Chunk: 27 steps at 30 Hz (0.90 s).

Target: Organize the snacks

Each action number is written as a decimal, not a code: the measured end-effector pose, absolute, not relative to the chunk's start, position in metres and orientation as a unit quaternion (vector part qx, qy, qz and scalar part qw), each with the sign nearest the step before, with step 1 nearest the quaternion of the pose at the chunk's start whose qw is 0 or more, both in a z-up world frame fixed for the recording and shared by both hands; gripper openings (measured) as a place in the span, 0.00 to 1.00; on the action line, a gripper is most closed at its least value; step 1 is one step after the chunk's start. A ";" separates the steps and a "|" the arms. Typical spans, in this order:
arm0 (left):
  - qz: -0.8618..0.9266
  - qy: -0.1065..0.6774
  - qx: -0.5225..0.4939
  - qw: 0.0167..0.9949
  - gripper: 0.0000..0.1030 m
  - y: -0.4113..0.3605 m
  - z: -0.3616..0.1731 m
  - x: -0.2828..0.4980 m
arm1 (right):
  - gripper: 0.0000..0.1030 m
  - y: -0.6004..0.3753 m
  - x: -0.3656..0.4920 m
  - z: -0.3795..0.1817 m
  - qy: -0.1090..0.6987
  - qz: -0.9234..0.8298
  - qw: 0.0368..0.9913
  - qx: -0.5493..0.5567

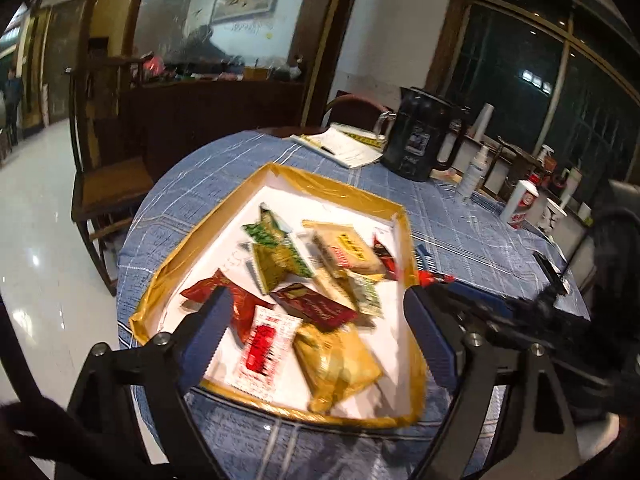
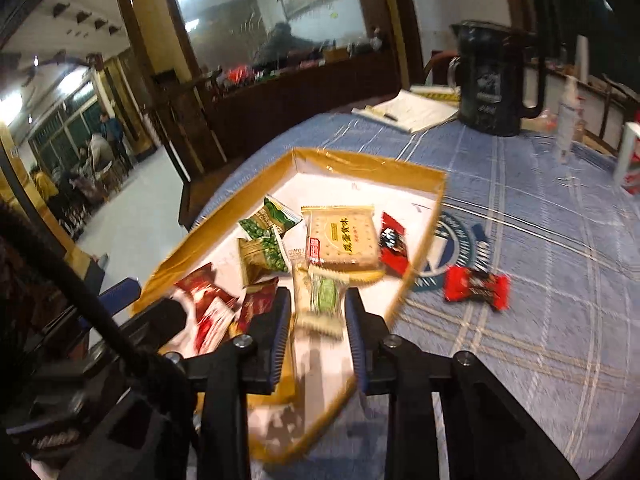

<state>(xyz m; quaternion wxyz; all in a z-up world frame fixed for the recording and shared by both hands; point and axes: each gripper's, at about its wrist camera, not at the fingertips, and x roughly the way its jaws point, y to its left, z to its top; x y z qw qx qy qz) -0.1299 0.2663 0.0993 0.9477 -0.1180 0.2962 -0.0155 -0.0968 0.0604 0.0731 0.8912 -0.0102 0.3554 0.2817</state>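
A shallow white tray with gold-taped rim (image 1: 332, 184) (image 2: 360, 164) lies on the blue checked tablecloth and holds several snack packets: green pea packs (image 2: 266, 226), a cracker pack (image 2: 342, 240), red packets (image 1: 240, 306) and a gold packet (image 1: 340, 364). One red candy (image 2: 476, 286) lies on the cloth outside the tray, to its right. My left gripper (image 1: 316, 316) is open wide above the tray's near side, empty. My right gripper (image 2: 318, 308) is open over the tray's near edge, with a pale green-and-white packet (image 2: 324, 300) between its fingers, not pinched.
A black kettle (image 1: 420, 136) (image 2: 492, 80), papers with a pen (image 1: 344, 146), a spray bottle (image 1: 472, 172) and a white-and-red bottle (image 1: 520, 204) stand at the table's far side. A wooden chair (image 1: 104, 184) stands at the left. The round table's edge curves close on the left.
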 end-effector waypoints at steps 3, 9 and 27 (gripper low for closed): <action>0.000 0.289 -0.078 0.954 0.85 0.247 0.106 -0.144 | 0.36 0.036 -0.126 0.077 0.333 0.270 0.904 0.002; 0.020 0.276 -0.013 0.961 0.85 0.212 0.116 -0.166 | 0.40 -0.006 -0.153 0.064 0.336 0.233 0.912 0.044; 0.049 0.281 0.042 0.958 0.85 0.175 0.122 -0.194 | 0.44 -0.037 -0.195 0.061 0.327 0.204 0.922 0.040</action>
